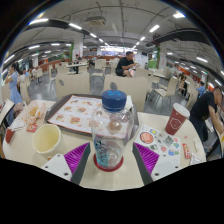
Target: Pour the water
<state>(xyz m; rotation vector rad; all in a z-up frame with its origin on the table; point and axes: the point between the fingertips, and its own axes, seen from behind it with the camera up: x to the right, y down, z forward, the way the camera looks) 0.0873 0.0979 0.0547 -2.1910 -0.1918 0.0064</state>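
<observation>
Tray (patterned liner) on table; round sticker right of tray; seated person far beyond tray.

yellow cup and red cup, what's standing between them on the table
In the gripper view, the water bottle stands between the yellow cup and the red cup, held between the gripper pads.

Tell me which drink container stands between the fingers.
The bottle, clear with a blue cap; the yellow cup and red cup stand off to either side.
</observation>
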